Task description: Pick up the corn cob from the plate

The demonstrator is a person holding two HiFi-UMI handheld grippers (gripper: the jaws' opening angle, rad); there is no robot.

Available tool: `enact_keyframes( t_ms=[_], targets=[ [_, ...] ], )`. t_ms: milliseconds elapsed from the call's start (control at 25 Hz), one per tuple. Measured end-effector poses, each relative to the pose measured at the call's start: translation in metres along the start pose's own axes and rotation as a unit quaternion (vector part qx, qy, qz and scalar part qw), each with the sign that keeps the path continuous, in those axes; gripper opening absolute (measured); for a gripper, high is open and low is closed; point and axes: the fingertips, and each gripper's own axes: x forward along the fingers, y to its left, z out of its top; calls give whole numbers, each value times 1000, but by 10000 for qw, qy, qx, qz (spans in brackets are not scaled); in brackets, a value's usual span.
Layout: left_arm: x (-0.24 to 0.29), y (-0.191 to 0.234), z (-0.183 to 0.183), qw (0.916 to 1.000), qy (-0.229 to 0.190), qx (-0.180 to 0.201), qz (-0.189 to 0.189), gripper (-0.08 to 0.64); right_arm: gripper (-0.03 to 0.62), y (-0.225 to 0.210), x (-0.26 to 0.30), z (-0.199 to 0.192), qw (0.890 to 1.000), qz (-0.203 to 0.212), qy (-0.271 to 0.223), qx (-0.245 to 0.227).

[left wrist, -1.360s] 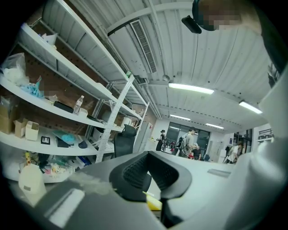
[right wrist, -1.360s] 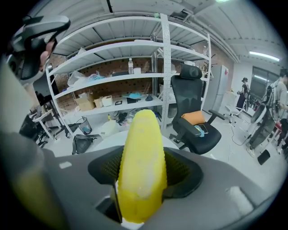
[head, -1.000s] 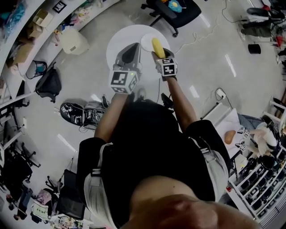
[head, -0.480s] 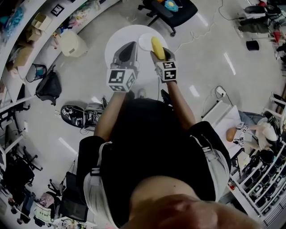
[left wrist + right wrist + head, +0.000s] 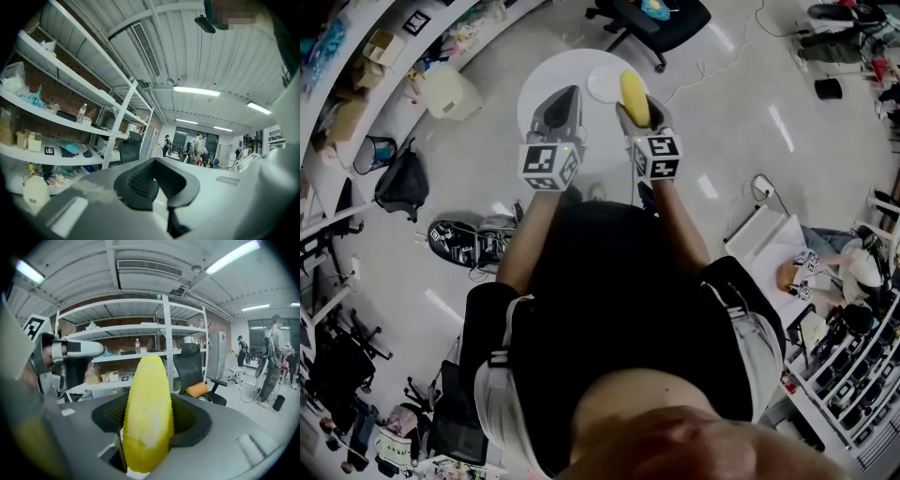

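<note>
Plainly yellow, the corn cob (image 5: 147, 413) has a paler patch and tapers to a rounded tip. Beneath is a round white table (image 5: 558, 70) carrying a white plate (image 5: 602, 86); shelving (image 5: 356, 66) stands left, with an office chair (image 5: 661, 19) beyond. The right hand-held gripper (image 5: 636, 111) clamps the cob, which juts past its jaws at the plate's right edge. The left hand-held gripper (image 5: 562, 108) is closed on nothing.

the round white table (image 5: 539, 94) offered bare top left of the plate (image 5: 602, 86), though the left gripper (image 5: 573, 93), jaws together, hung over that stretch. the right gripper (image 5: 636, 111), clamped on the corn cob (image 5: 635, 94), blocked the plate's right edge, leaving only a narrow gap between the grippers. a black office chair (image 5: 661, 19) stood near the table's far side, and open floor (image 5: 741, 103) lay to the right.
</note>
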Motion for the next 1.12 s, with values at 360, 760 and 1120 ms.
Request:
enact_keyframes(
  t_ms=[360, 760, 1120],
  targets=[
    [-3, -1, -4, 10000, 37, 3, -3, 0, 262, 11, -43, 49, 9972, 7, -743, -12],
    [-10, -9, -10, 9997, 188, 65, -122, 0, 262, 6, -48, 54, 9965, -30, -829, -32],
    [-9, -4, -14, 9997, 205, 36, -92, 0, 262, 2, -44, 53, 9964, -33, -844, 66]
  ],
)
